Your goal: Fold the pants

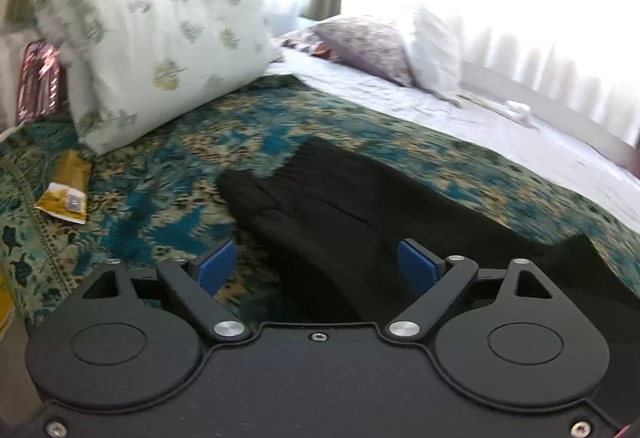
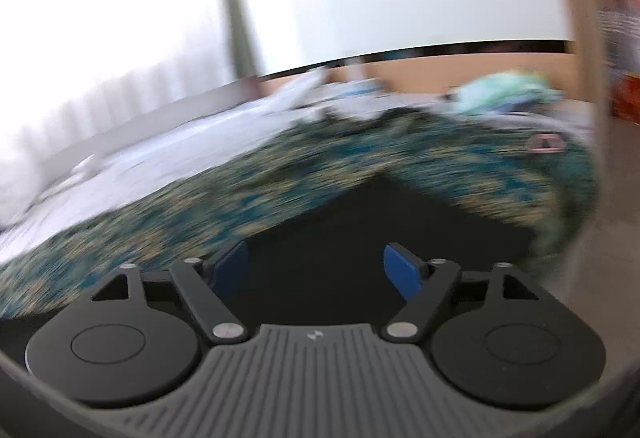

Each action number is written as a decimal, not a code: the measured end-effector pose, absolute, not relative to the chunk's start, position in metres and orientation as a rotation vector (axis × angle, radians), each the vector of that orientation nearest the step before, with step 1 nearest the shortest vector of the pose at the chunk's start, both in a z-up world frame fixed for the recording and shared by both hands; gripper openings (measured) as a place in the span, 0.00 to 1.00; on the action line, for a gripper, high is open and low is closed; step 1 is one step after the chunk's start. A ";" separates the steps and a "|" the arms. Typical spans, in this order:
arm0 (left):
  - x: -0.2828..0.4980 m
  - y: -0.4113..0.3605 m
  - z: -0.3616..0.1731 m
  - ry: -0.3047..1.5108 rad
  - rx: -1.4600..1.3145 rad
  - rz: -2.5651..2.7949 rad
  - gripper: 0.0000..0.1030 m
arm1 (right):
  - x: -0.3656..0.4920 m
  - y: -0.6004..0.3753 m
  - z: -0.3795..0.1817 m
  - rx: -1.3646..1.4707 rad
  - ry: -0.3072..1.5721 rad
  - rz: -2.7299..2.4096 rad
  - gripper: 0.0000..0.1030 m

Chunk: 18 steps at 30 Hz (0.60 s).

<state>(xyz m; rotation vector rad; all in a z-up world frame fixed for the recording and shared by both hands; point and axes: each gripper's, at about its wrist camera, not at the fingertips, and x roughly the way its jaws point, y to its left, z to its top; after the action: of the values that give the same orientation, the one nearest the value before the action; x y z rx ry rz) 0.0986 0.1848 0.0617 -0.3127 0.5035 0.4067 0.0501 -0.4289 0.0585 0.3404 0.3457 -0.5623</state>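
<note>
- Left wrist view: my left tool (image 1: 316, 266) hangs spread wide, gripping nothing, just above the black pants (image 1: 360, 209). The pants lie on the teal bedspread (image 1: 168, 189); a floral pillow (image 1: 152, 37) and a yellow packet (image 1: 66, 189) sit beyond to the left.
- Right wrist view, blurred: my right tool (image 2: 316, 270) is spread too, empty, over the pants (image 2: 360, 238) on the bedspread (image 2: 240, 173), near the bed's edge.

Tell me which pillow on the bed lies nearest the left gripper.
The big white green-leaf-print pillow, resting on the teal patterned bedspread; the grey-mauve pillow lies farther back.
</note>
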 end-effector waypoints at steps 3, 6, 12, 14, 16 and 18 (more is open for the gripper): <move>0.115 0.206 0.053 0.538 -0.382 0.424 0.86 | 0.077 -0.389 0.050 0.305 0.385 -0.443 0.85; 0.130 0.225 0.038 0.589 -0.458 0.462 0.89 | 0.095 -0.353 0.041 0.278 0.415 -0.356 0.86; 0.137 0.236 0.031 0.547 -0.452 0.466 0.16 | 0.121 -0.298 0.024 0.156 0.492 -0.255 0.87; 0.132 0.237 0.039 0.493 -0.440 0.464 0.15 | 0.127 -0.295 0.022 0.129 0.543 -0.268 0.88; 0.131 0.230 0.046 0.447 -0.345 0.476 0.14 | 0.131 -0.301 0.020 0.160 0.574 -0.279 0.89; 0.137 0.225 0.046 0.464 -0.238 0.497 0.18 | 0.130 -0.305 0.018 0.188 0.578 -0.275 0.93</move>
<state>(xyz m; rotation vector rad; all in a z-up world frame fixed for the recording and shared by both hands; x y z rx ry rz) 0.1370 0.2247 0.0464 -0.2382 0.4641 0.4975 0.1299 -0.3050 0.0179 0.1884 0.5777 -0.2749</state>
